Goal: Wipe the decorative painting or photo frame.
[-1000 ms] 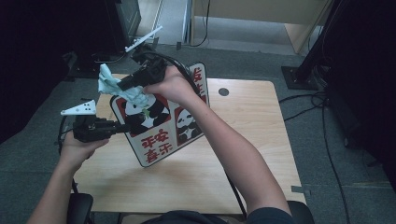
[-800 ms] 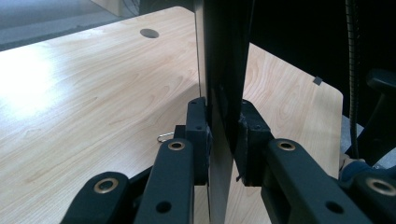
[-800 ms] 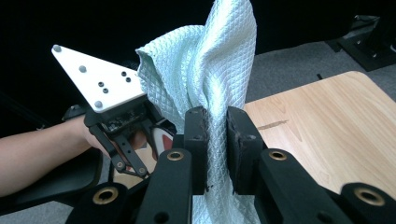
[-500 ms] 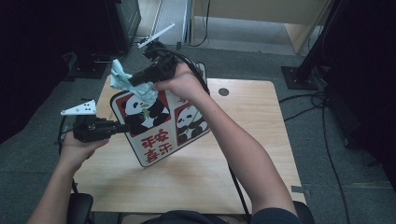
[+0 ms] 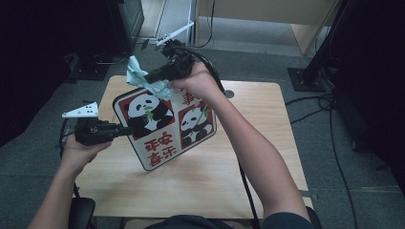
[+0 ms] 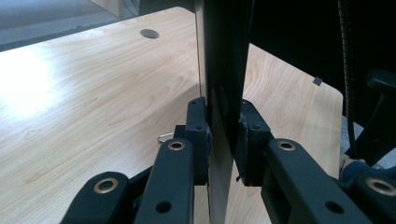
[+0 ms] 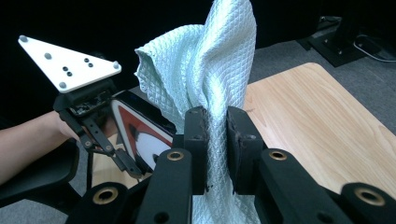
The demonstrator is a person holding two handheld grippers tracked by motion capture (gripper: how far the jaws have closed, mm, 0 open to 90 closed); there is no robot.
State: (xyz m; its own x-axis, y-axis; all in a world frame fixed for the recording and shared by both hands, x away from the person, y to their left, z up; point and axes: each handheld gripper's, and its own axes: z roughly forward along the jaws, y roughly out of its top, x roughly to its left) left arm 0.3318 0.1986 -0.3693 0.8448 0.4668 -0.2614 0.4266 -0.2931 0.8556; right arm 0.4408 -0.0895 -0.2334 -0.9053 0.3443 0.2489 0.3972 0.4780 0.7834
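- The left claw [image 5: 125, 131] is clamping the left edge of the panda board [image 5: 165, 125], its two pads pressing on either face of the panel.
- In the left gripper view the panda board [image 6: 223, 84] is standing on edge between the jaws, rising straight up from them, with its dark back face turned to the right of that view.
- The board is being held tilted above the wooden bench [image 5: 267, 138], its picture side facing up toward the high camera; two pandas and red characters are showing on it.
- The right claw [image 5: 152, 76] is gripping a pale green cloth [image 5: 143, 78], and the jaws are squeezed tight on the fabric.
- In the right gripper view the cloth [image 7: 210, 74] is bunching upward out of the jaws in a twisted fold, its quilted diamond weave plain to see.
- The cloth is resting against the top left corner of the board, just above the upper panda.
- The person's right forearm is stretching across the bench toward that corner, while the left hand is staying at the bench's left edge.
- In the right gripper view the left claw [image 7: 135, 170] is showing farther off, holding the board's red-bordered corner under its grey three-cornered plate [image 7: 65, 63].
- A small round hole [image 5: 229, 94] is sitting in the bench beyond the board.
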